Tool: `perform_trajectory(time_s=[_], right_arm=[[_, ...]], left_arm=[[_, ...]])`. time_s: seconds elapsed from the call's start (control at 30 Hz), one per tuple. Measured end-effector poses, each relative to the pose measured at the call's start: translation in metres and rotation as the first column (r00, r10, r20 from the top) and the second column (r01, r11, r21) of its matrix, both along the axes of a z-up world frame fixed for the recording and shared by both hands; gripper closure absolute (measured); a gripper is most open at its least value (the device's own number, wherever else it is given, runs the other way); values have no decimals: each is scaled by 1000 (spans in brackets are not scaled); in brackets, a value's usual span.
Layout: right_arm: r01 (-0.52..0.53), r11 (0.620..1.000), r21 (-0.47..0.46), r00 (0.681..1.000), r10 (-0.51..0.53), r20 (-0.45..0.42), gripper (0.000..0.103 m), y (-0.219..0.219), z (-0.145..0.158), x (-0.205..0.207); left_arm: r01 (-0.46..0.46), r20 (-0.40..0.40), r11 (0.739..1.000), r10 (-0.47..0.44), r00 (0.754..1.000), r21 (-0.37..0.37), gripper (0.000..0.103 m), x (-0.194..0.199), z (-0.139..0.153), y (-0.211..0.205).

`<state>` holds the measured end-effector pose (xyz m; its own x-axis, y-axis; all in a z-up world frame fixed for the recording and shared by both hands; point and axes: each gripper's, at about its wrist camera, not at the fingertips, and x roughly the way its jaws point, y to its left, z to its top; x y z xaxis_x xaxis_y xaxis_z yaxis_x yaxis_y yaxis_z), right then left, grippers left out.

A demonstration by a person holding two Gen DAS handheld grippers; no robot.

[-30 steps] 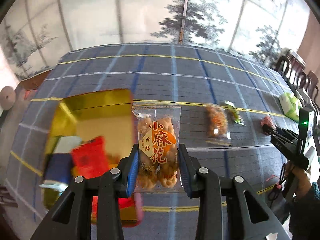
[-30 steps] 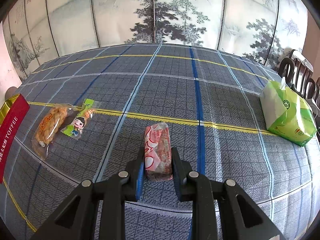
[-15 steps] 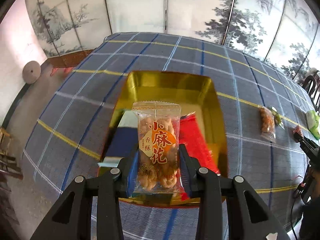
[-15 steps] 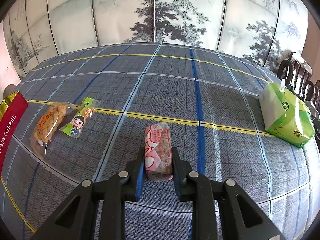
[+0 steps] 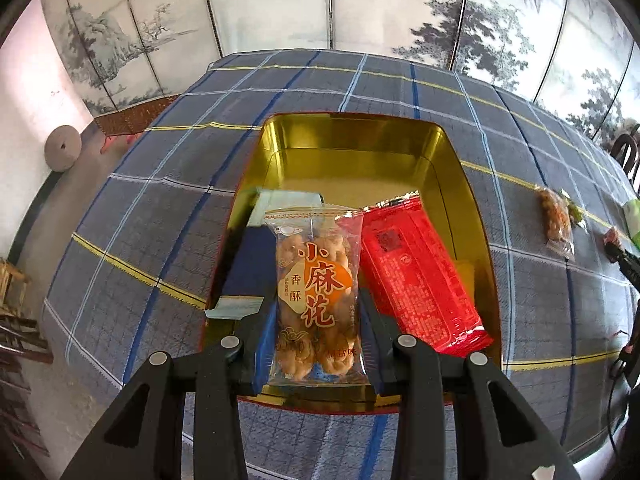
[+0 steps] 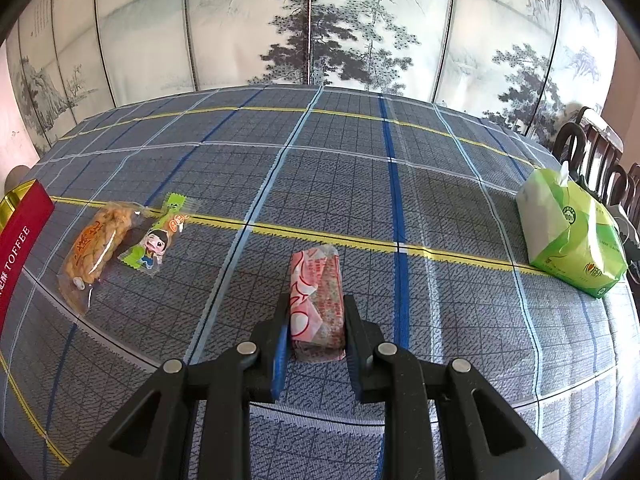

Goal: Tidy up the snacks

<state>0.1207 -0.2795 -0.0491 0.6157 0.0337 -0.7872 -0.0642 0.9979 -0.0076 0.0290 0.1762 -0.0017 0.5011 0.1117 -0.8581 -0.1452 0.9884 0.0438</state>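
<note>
My left gripper (image 5: 318,332) is shut on a clear packet of fried dough twists (image 5: 316,292) with an orange label, held over the near end of the gold-lined tin (image 5: 352,136). A red packet (image 5: 416,276) and a dark blue packet (image 5: 248,264) lie inside the tin. My right gripper (image 6: 316,328) is shut on a pink and white wrapped bar (image 6: 318,300), low over the plaid tablecloth. On the cloth to its left lie another dough-twist packet (image 6: 94,246) and a small green cartoon packet (image 6: 156,240).
A green tissue pack (image 6: 572,236) sits at the table's right edge, with dark chairs (image 6: 592,152) behind it. The tin's red side (image 6: 18,236) shows at the far left of the right wrist view. A painted folding screen (image 6: 320,24) stands behind the table.
My left gripper has carried the dough-twist packet leftward from over the cloth to over the tin, then closer above it. The right gripper and its bar have stayed put.
</note>
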Motion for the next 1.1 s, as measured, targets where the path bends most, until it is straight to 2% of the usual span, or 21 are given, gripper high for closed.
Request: perform_trajectory(time_s=[0.23,0.77,0.83,1.1], right_arm=[[0,1000,-1,1000,0,0,79,1,0,0],[3,1000,-11,1000,-3,1,80,1,1,0],[12,1000,-13,1000,-12,0,80,2,2,0],[61,998,3,998,-61,-13,80,5,3,-1]], left_arm=[[20,0,999,-21,1000,46,69,0,-2,-6],[27,-17,997,-26,1000,76,64,-1,-3,-11],[29,-14,996,-28,1000,85,58,-1,-2,-12],[39,8,993,-41,999,115,47,-5,4,-17]])
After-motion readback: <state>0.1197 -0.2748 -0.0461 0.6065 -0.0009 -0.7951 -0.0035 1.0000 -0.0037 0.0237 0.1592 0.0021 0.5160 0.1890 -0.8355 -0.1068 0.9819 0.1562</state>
